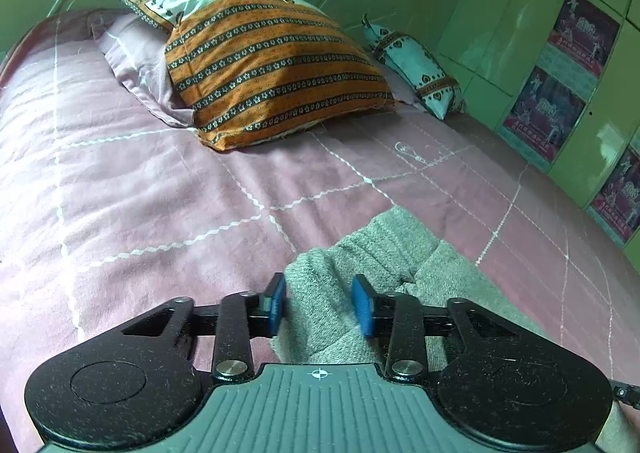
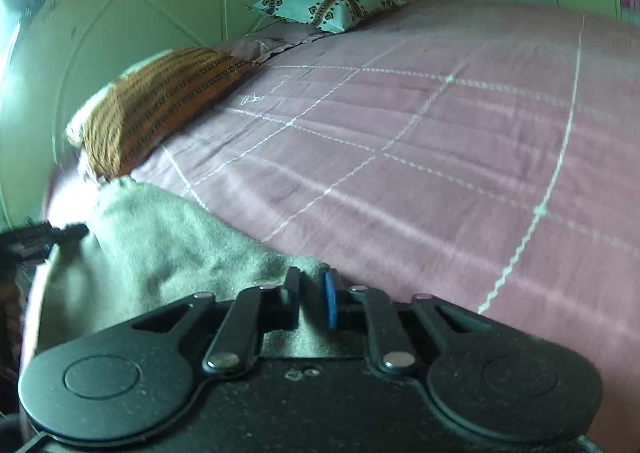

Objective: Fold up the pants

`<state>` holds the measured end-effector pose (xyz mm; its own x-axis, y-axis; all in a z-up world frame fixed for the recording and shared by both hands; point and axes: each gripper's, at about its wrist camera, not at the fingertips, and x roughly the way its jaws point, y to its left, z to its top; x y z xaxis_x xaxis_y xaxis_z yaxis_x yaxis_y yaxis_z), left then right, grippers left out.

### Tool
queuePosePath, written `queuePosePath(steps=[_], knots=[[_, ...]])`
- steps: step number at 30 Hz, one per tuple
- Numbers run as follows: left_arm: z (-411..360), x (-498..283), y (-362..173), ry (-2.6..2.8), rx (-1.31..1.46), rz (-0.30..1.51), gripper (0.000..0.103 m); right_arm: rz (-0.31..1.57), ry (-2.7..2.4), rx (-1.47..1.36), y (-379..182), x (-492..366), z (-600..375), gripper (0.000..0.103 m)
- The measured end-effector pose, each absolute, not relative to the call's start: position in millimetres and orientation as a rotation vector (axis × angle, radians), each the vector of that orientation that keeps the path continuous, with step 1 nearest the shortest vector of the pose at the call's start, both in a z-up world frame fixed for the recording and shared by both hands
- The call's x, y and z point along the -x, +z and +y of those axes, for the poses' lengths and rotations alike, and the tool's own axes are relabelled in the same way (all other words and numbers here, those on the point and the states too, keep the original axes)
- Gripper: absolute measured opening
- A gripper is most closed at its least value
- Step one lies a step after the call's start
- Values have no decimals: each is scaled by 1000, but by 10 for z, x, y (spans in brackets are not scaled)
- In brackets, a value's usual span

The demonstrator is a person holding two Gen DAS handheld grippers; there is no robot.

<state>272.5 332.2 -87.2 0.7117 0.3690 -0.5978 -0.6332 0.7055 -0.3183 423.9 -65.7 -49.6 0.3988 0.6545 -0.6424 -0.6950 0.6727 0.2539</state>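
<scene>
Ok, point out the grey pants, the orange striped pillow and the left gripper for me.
grey pants point(image 1: 384, 245): left wrist view, bunched fabric ahead of the fingers.
orange striped pillow point(image 1: 272, 69): left wrist view, middle of its face.
left gripper point(image 1: 320, 303): left wrist view, midway between fingertips.

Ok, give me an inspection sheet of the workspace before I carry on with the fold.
Surface: bed with pink quilted cover, white stitched grid, lightly wrinkled.
Job's things: grey pants bunched at the near edge, not yet folded flat.
Clutter: orange striped pillow, small turquoise patterned pillow, both at the head end, apart from the pants.
Grippers: left hand-held gripper straddles a ridge of grey fabric, blue pads narrowly apart; right hand-held gripper shut on a pinch of the same cloth.
Cables: nothing seen.
Surroundings: green panelled wall, cupboard doors with posters.
</scene>
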Motion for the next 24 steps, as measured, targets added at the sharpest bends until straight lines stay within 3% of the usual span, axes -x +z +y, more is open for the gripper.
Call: queuePosePath(steps=[2, 10, 20, 24], knots=[[3307, -2704, -822, 582, 519, 508, 27, 770, 831, 63, -449, -4222, -653, 0], [3321, -2768, -861, 569, 424, 570, 27, 777, 681, 127, -675, -4305, -647, 0], [2938, -2701, -419, 556, 344, 480, 28, 676, 731, 82, -238, -3940, -775, 0], [3069, -2785, -673, 606, 317, 564, 29, 705, 819, 157, -320, -3770, -435, 0]])
